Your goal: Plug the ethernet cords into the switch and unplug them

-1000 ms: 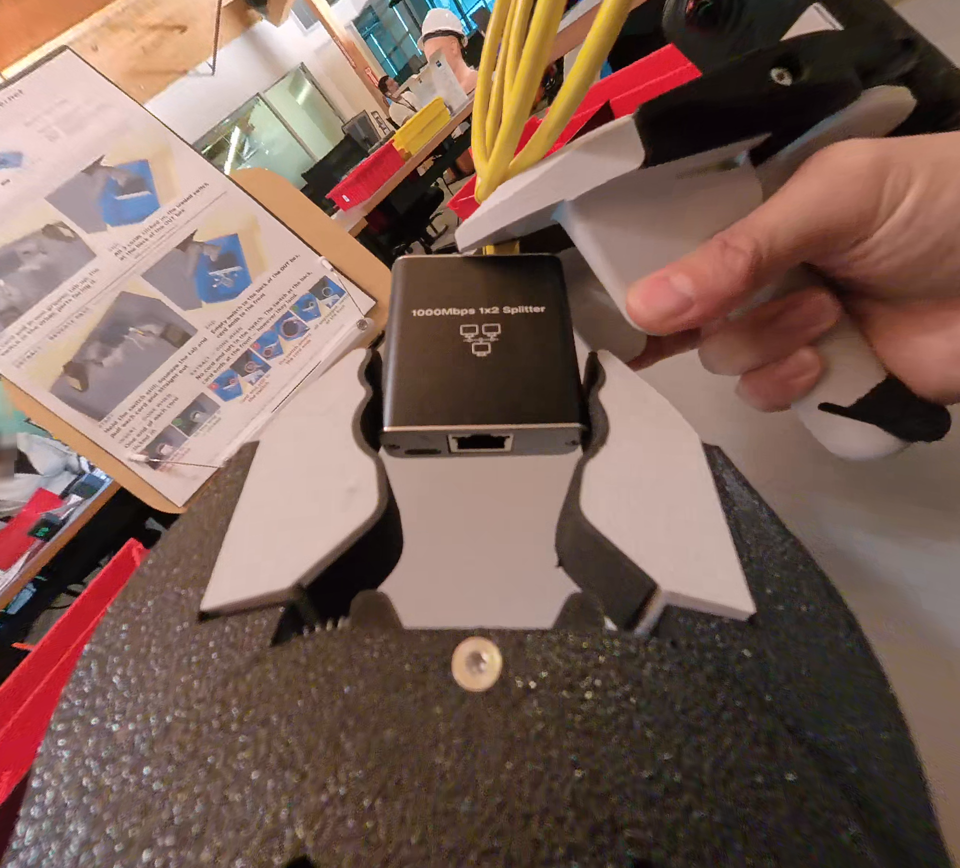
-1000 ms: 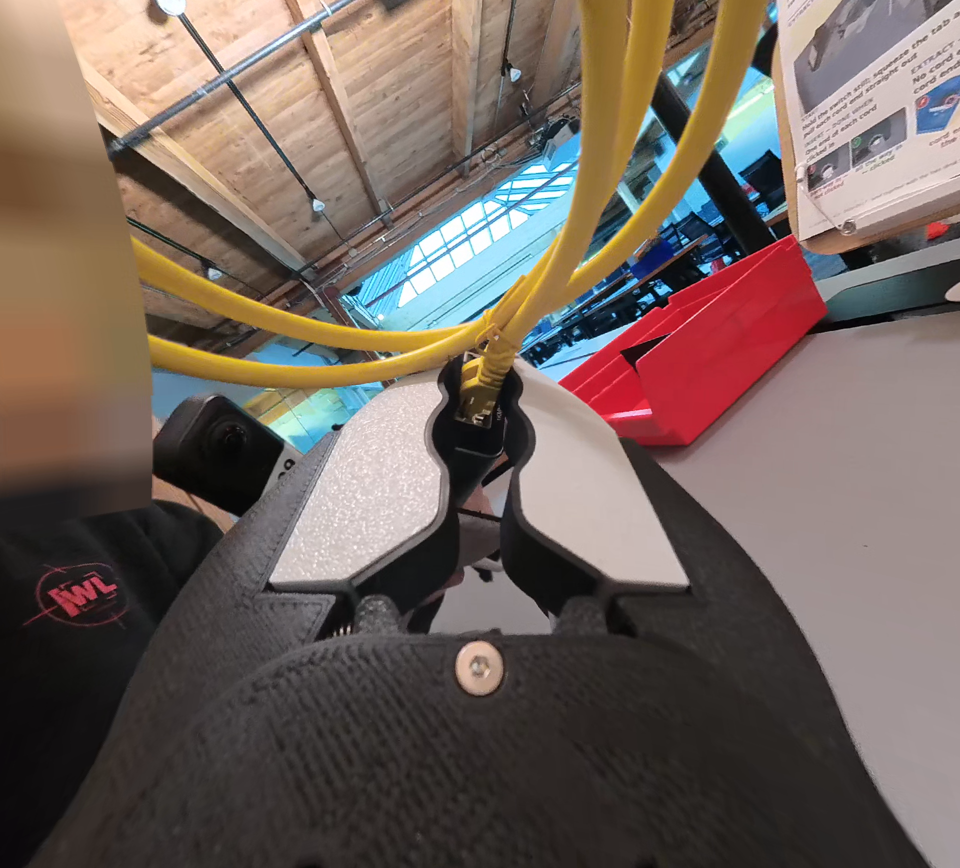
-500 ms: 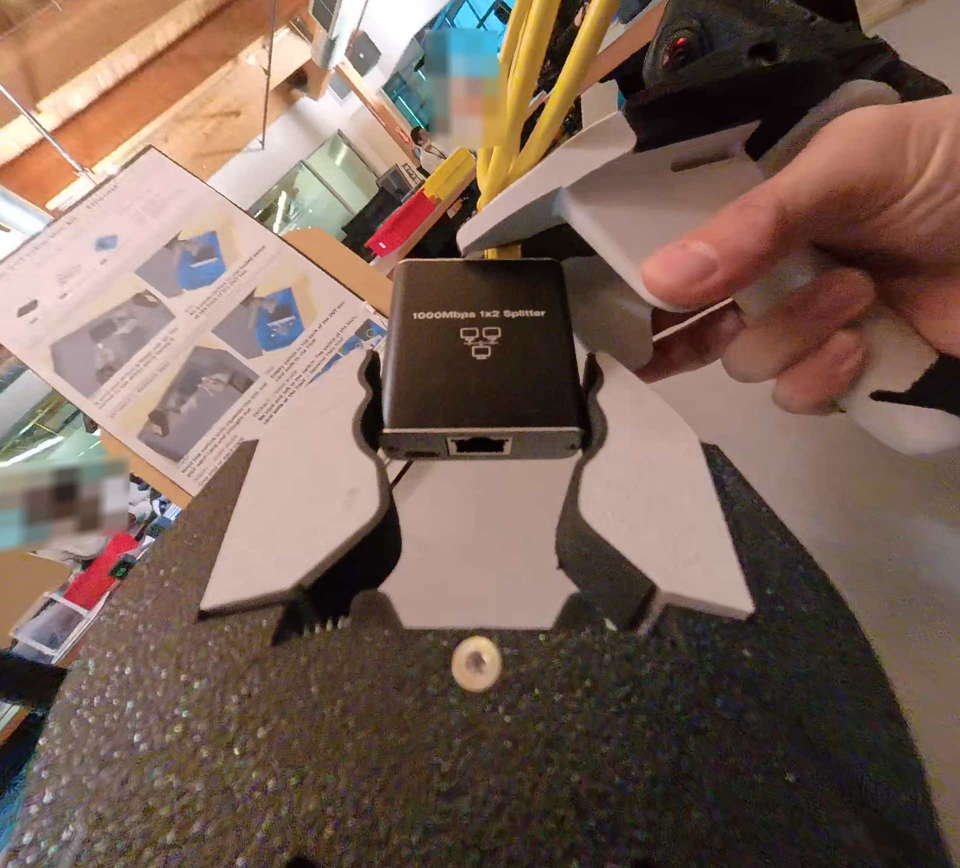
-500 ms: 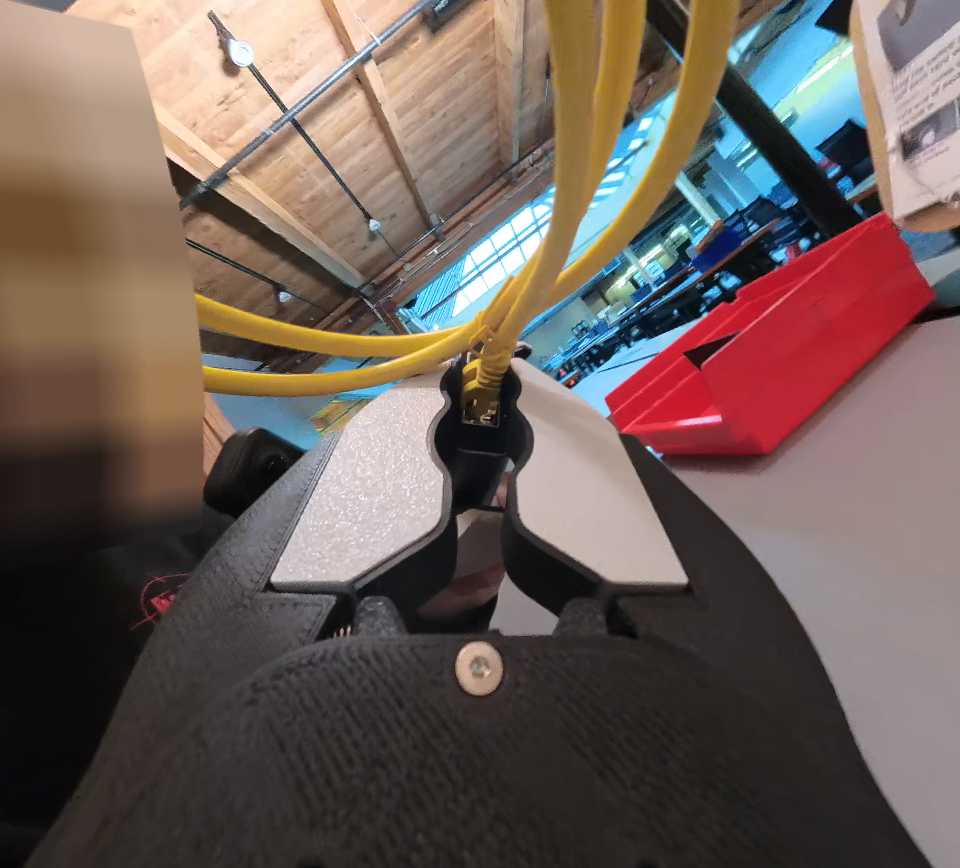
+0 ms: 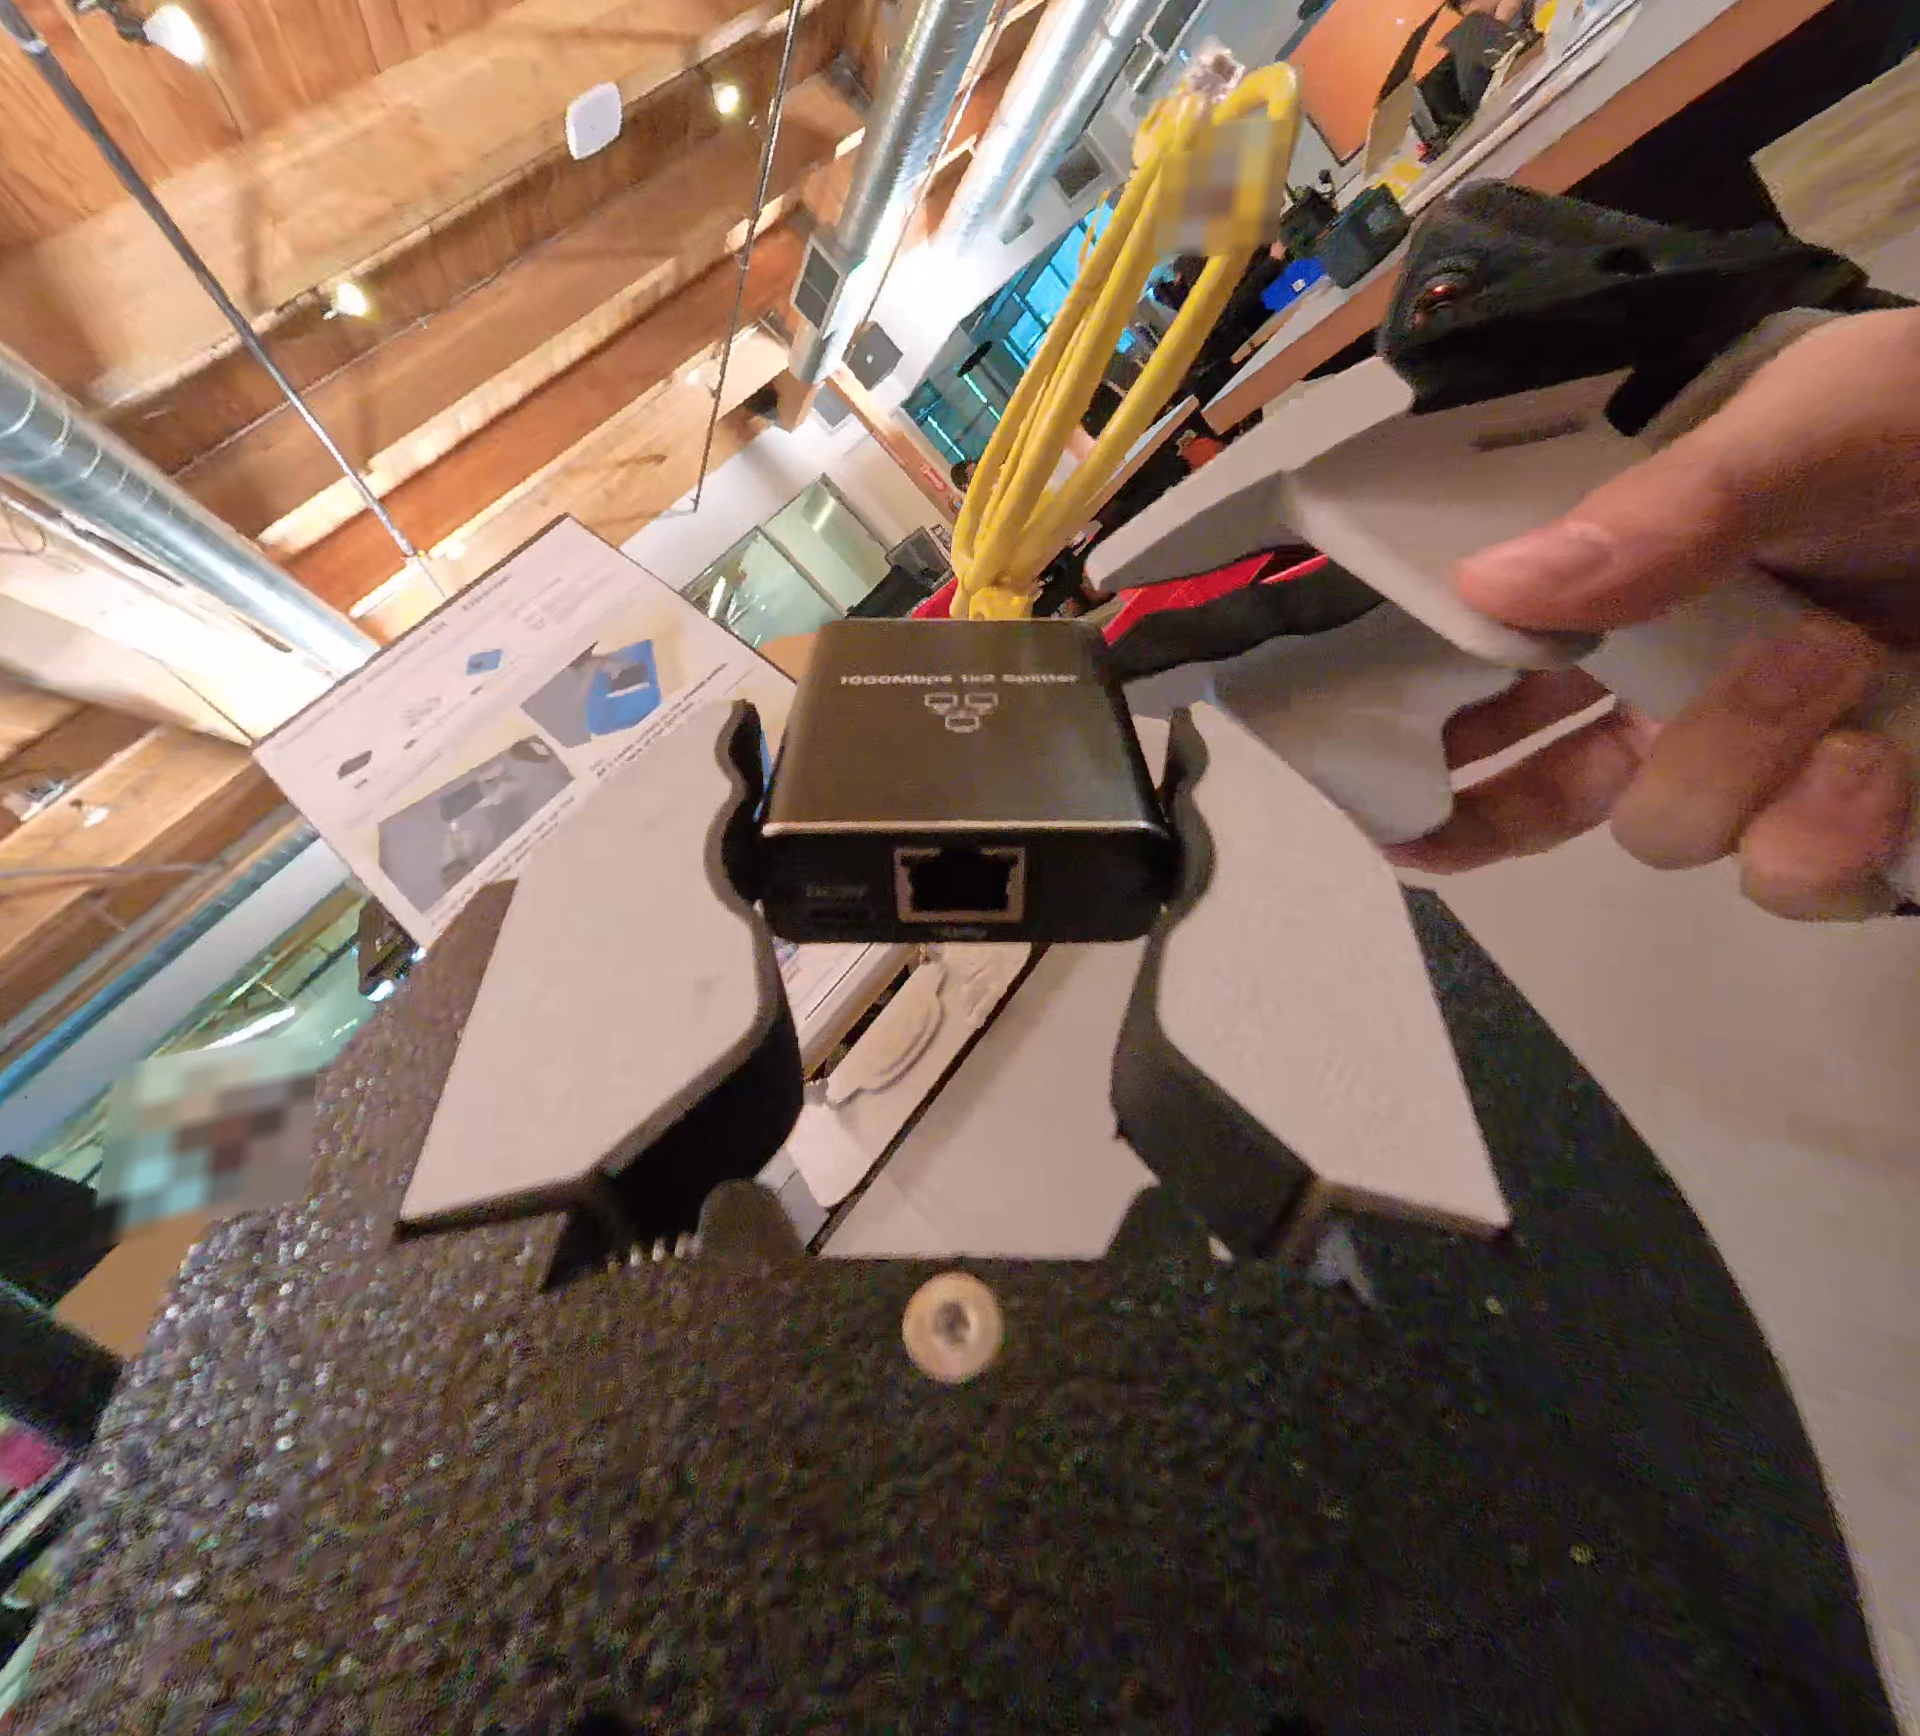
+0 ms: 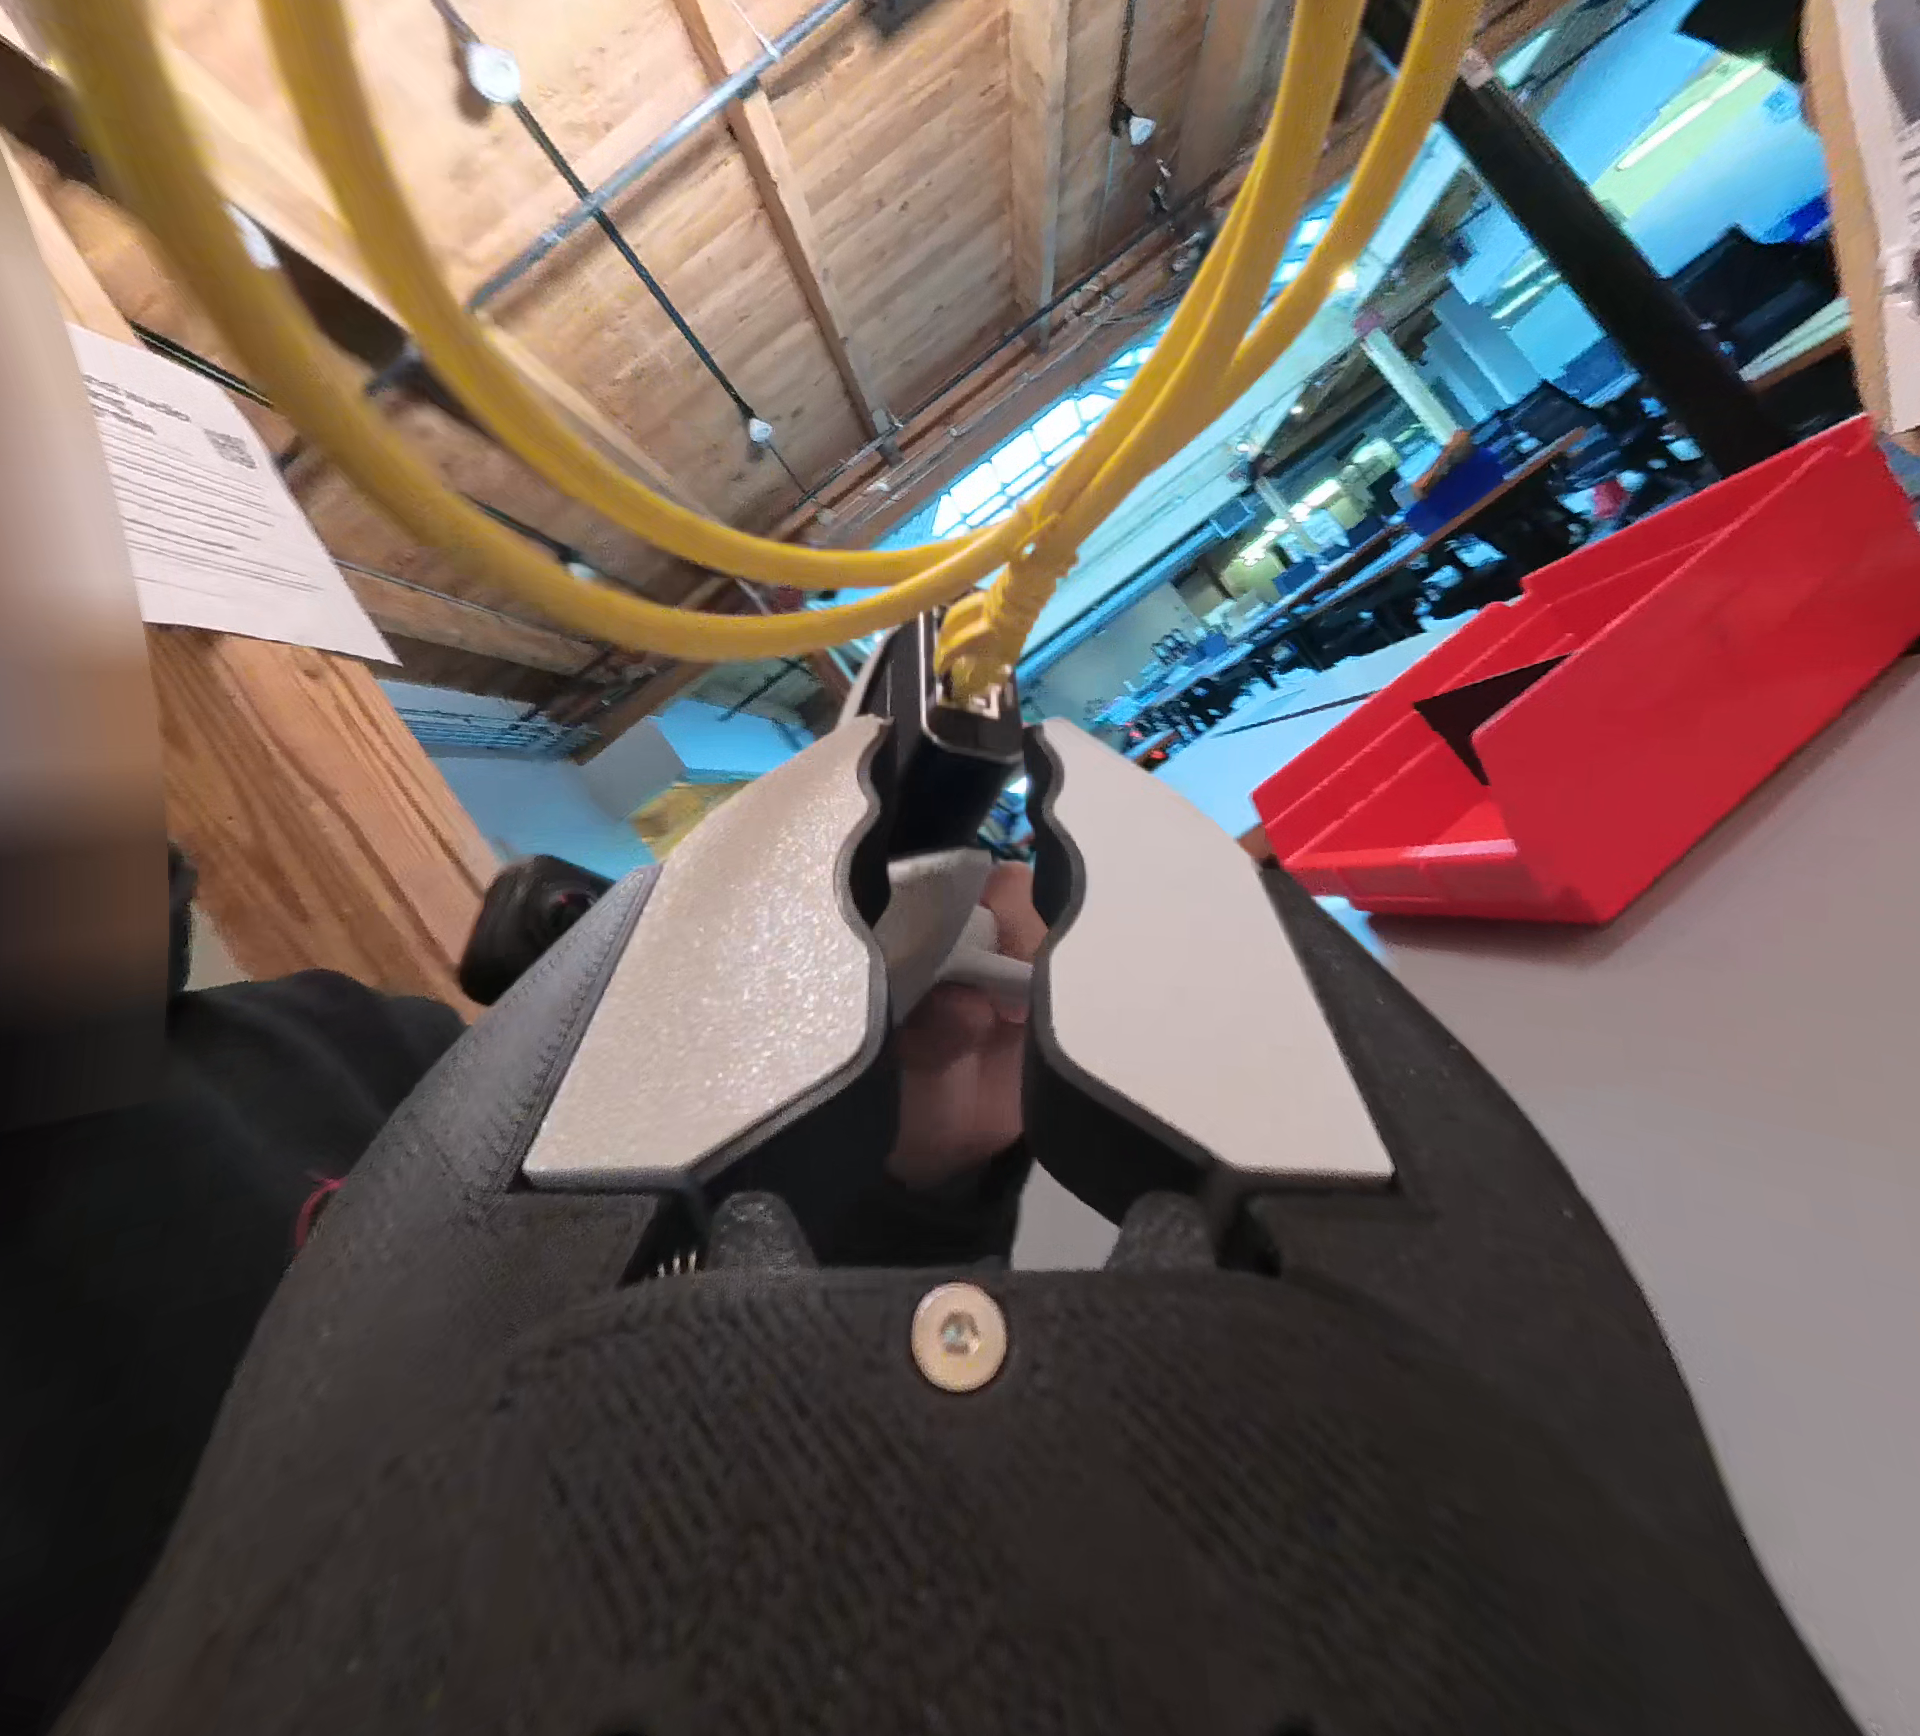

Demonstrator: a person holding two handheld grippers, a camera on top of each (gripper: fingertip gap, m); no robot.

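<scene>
The left gripper is closed on the switch, a small black box held flat between the two grey fingers, one fingertip pressed against each side wall. The near face of the box points back toward the camera and shows one empty port; nothing stands in front of that face. The box is held up in the air, above and clear of the grey table.

The yellow ethernet cords leave the far edge of the switch and rise in a bundle of loops, with one loose plug end at the top (part of it hidden by a blurred patch). In the right wrist view the cords fan out overhead in wide arcs and gather into the plug, which sits in the upper end of the switch.

The right gripper has its fingers set on either side of that same end of the switch, just under the plug; whether they press it or stand a little off cannot be told. A hand holds this gripper's handle to the right of the switch.

A red bin rests on the table to the right, well apart from both grippers. An instruction sheet stands tilted behind the left finger.
</scene>
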